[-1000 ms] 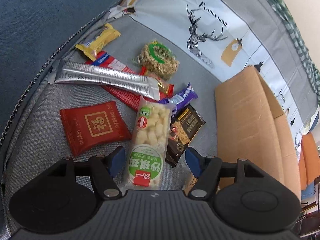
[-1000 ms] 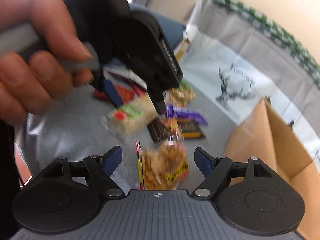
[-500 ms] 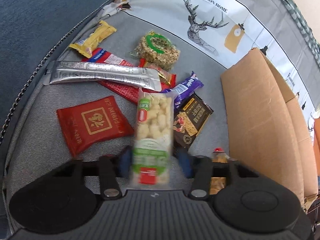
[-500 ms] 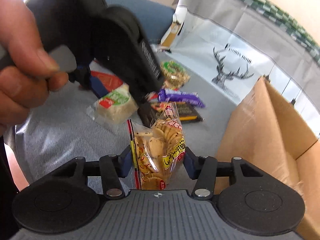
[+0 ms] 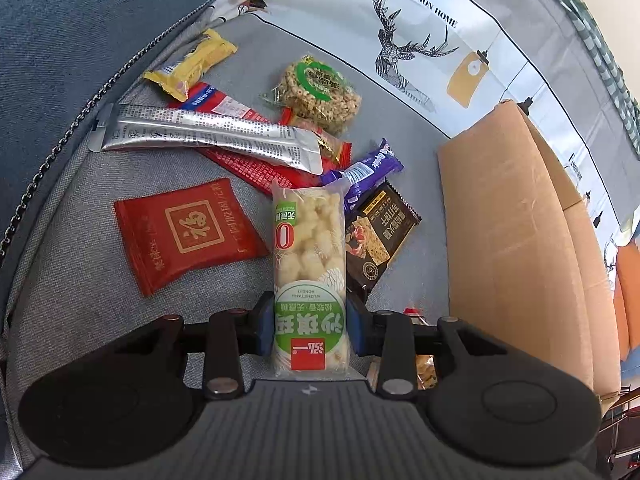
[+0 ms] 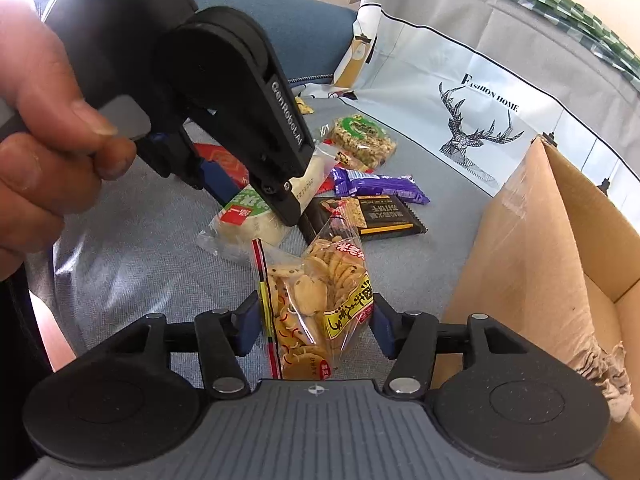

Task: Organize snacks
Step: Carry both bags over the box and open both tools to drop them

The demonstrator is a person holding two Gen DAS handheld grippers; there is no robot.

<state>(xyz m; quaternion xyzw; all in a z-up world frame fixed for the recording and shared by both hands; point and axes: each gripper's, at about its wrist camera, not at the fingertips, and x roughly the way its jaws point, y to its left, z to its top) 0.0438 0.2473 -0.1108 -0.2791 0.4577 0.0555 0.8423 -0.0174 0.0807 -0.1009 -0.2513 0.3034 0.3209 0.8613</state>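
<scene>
Lengthwise, rice-puff bar points ahead in left jaws (right jaws grip cracker bag).

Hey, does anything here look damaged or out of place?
Yes: the cardboard box has a torn, frayed edge at its near corner. Otherwise the loose snacks lie in an overlapping heap, with the silver packet lying across the red ones.

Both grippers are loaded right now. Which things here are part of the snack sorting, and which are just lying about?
In the job:
- left gripper, shut on the green-label puffed snack bar
- right gripper, shut on the cracker bag
- cardboard box
- loose snacks, e.g. red packet, purple bar

Lying about:
- deer-print cloth
- blue cushion
</scene>
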